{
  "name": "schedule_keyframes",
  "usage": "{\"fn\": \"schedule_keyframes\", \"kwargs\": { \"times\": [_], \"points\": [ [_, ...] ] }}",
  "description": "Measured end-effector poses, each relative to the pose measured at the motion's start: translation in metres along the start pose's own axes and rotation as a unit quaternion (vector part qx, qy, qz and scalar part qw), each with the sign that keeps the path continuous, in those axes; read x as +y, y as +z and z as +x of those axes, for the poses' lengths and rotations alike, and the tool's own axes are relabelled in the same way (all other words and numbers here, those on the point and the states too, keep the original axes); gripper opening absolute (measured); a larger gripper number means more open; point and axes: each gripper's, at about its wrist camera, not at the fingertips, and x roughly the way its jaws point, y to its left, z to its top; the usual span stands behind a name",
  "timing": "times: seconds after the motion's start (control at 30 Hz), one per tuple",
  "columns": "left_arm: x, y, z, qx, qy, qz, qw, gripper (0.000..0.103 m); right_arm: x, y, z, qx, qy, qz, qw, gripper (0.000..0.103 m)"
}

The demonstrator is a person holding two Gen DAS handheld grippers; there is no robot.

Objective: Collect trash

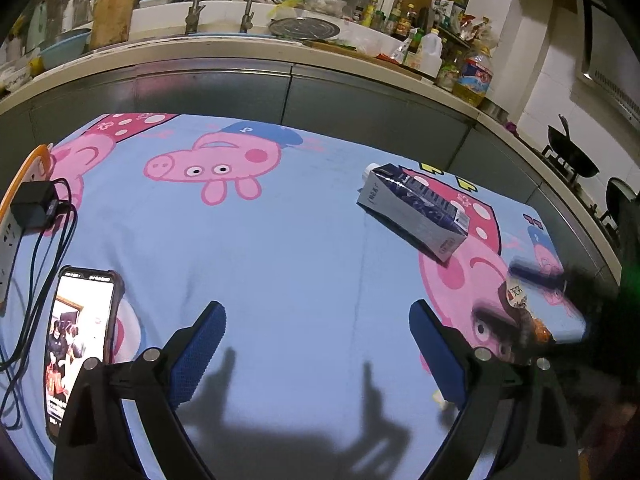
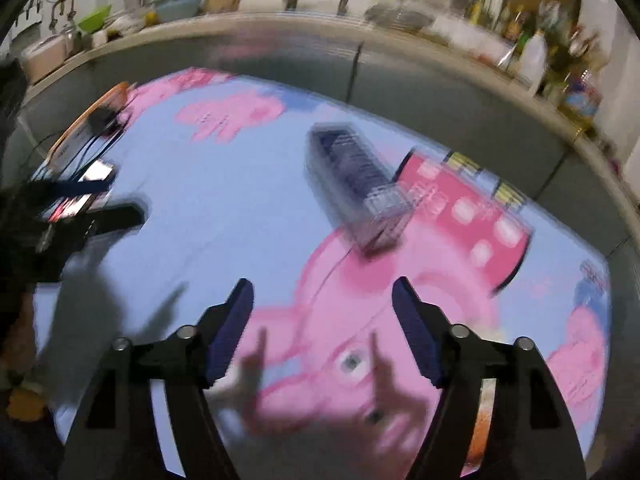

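Two claws are in view and both stand wide open with nothing between their pads. We see the left claw (image 1: 316,344) hovering over bare blue cloth, and the right claw (image 2: 322,320) over the pink pig print, its whole picture smeared by motion.

We note the carton (image 1: 414,210) lying on its side on the cartoon tablecloth (image 1: 280,240), well ahead of the left claw and to its right; from the right wrist the same carton (image 2: 360,188) sits ahead of the open pads, nearly in line with them. We also note a crumpled wrapper (image 1: 520,312), blurred, just beside the right claw where that claw shows in the left view; we cannot tell if it touches it.

Risks as we judge them:
- Fast approach: the blur suggests speed, so a pad could strike the carton and skid it across the cloth.
- Carton lies at a slant to the pads; closing on its corners may twist it out.
- Pads dragging on the cloth may bunch it.
- Phone (image 1: 80,336) and cables (image 1: 44,264) lie just left of the left claw; a sideways sweep could snag them.
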Motion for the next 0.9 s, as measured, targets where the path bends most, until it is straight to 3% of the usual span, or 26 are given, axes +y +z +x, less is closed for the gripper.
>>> {"fn": "schedule_keyframes", "kwargs": {
  "times": [0.07, 0.27, 0.37, 0.57, 0.63, 0.7, 0.9],
  "points": [
    [0.003, -0.001, -0.001, 0.001, 0.002, -0.006, 1.0, 0.093, -0.007, 0.021, 0.014, 0.002, -0.027, -0.015, 1.0, 0.076],
    [0.019, 0.001, -0.007, 0.0, 0.008, -0.023, 0.9997, 0.093, -0.017, 0.057, 0.077, 0.056, -0.044, -0.005, 0.997, 0.079],
    [0.026, 0.001, -0.005, 0.002, 0.01, -0.029, 0.9995, 0.093, -0.014, 0.061, 0.089, 0.054, -0.074, -0.028, 0.995, 0.063],
    [0.024, 0.0, 0.003, 0.013, 0.003, -0.03, 0.9995, 0.093, -0.01, 0.057, 0.078, 0.052, -0.068, -0.052, 0.995, 0.048],
    [0.02, -0.001, 0.004, 0.014, 0.001, -0.026, 0.9996, 0.093, -0.013, 0.055, 0.081, 0.058, -0.063, -0.055, 0.995, 0.052],
    [0.017, -0.001, 0.004, 0.014, 0.0, -0.022, 0.9997, 0.093, -0.014, 0.053, 0.084, 0.063, -0.072, -0.062, 0.994, 0.069],
    [0.015, -0.002, 0.003, 0.015, 0.003, -0.016, 0.9998, 0.093, -0.008, 0.059, 0.099, 0.066, -0.067, -0.074, 0.993, 0.074]
  ]
}}
